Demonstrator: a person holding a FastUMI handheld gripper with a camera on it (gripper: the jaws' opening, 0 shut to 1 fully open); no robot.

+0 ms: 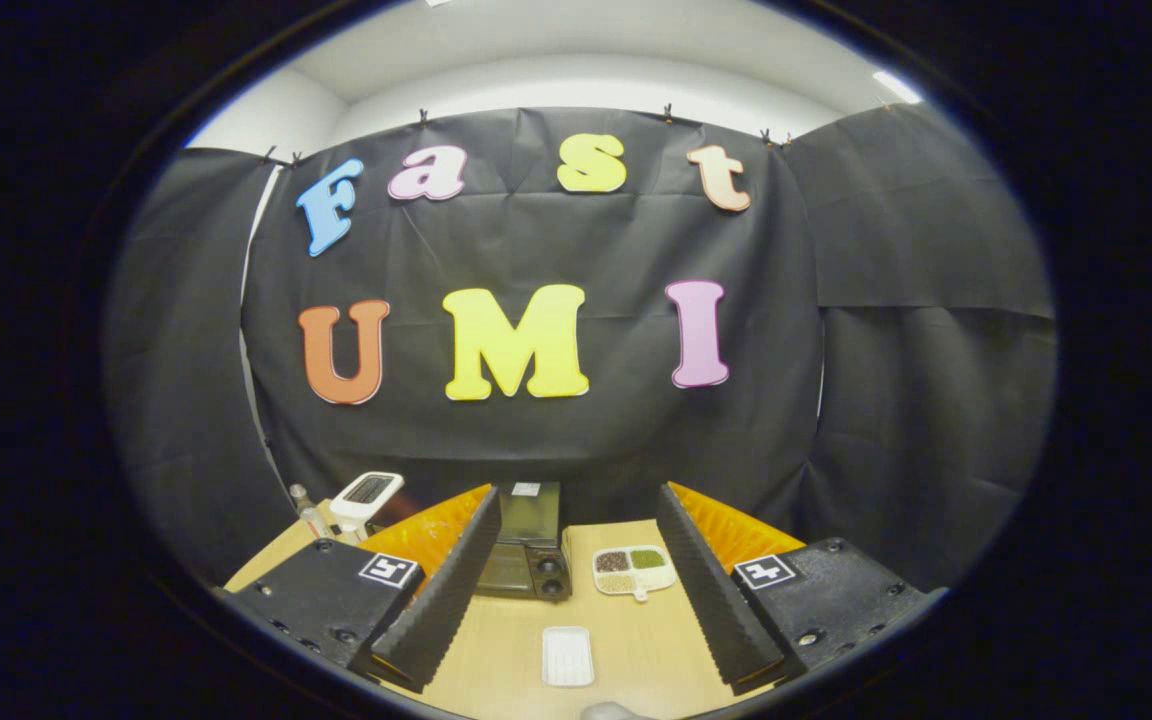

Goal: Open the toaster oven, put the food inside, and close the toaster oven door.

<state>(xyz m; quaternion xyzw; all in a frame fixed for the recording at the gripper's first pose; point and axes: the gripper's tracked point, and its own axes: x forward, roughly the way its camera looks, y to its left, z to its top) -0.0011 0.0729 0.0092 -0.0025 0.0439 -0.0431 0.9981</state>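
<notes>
Gripper [576, 560] fingers spread wide, holding nothing. Toaster oven [528, 545] sits shut on the wooden table [636, 650] beyond them, divided food dish [633, 571] just beside it, white tray [568, 656] nearer.

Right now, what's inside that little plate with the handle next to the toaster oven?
The divided plate holds three heaps: dark brown, green and pale, too small to identify. The toaster oven stands beside it. The hand-held gripper is open, touching nothing.

gripper [576, 560] held level, fingers spread wide apart, gripping nothing.
</notes>
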